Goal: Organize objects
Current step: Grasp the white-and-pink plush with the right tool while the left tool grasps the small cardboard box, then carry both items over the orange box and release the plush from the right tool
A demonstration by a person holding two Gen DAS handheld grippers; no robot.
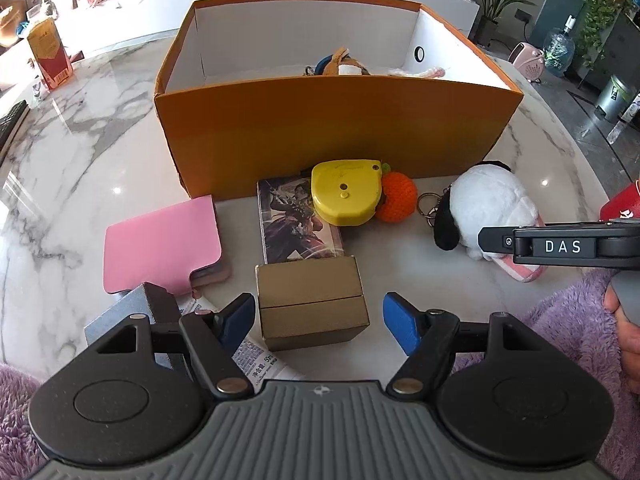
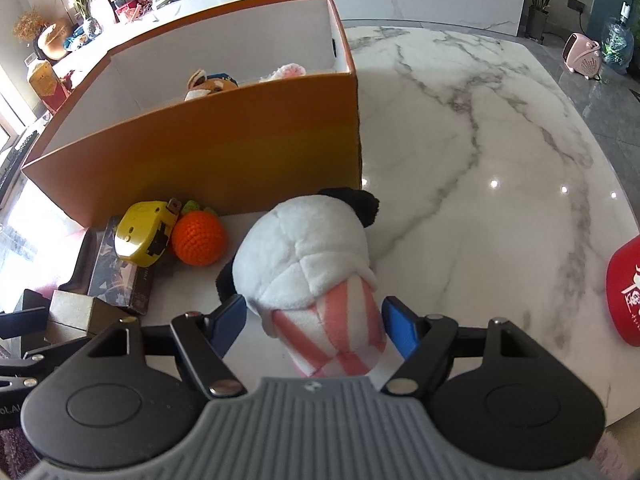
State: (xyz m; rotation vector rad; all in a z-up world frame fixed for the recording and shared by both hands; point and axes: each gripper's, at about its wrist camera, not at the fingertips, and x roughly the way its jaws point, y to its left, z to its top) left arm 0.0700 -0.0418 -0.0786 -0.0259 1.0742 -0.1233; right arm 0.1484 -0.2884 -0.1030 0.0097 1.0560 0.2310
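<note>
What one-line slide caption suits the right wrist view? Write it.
Open right hand-held gripper straddles a white plush toy beside the orange box on the marble table.
</note>
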